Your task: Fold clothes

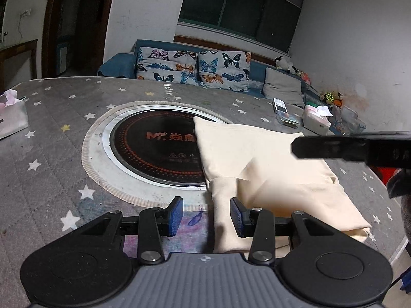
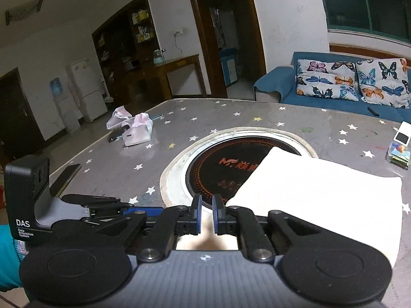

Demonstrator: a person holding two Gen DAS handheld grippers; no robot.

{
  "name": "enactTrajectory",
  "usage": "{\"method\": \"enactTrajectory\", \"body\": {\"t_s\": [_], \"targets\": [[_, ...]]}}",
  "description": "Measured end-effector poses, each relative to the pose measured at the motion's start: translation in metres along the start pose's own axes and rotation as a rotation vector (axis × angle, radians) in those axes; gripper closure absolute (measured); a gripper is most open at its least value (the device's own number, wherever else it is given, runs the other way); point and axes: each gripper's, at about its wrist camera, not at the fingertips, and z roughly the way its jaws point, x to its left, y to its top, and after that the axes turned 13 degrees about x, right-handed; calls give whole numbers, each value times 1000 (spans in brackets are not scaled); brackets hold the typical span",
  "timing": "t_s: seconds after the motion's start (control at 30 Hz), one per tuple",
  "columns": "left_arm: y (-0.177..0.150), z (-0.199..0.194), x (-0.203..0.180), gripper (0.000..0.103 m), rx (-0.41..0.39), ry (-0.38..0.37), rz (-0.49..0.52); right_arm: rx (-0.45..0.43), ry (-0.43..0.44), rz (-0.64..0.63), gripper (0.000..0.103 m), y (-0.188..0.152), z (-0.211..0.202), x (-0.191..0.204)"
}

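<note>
we see the cream garment (image 1: 272, 177) folded on the star-pattern table (image 1: 51, 154), partly over the round cooktop (image 1: 154, 148). our left gripper (image 1: 206, 215) is spread wide at its near edge; our right gripper (image 2: 205, 214) is almost pressed together, pinching nothing.

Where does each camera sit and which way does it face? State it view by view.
Left wrist: on the left gripper, facing across the grey star-patterned tablecloth toward the blue sofa; its open fingers straddle the cream folded garment.
Right wrist: on the right gripper, nearly closed, facing the doorway; the left gripper's body appears at left.
Shared: garment, round black induction cooktop, butterfly cushions.
</note>
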Motion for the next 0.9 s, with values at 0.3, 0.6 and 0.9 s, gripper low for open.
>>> {"method": "enactTrajectory", "body": {"t_s": [0.3,0.6,0.9], "targets": [[3,7,-15,61,11,-30,51,30,-146,8,93,-15,-41,-39],[1,23,-36,68,47,-14,147,142,-279,34,85,-60,-68,-76],[-3,22,-49,71,41,25,218,231,-309,-3,80,-94,-69,-79]]}}
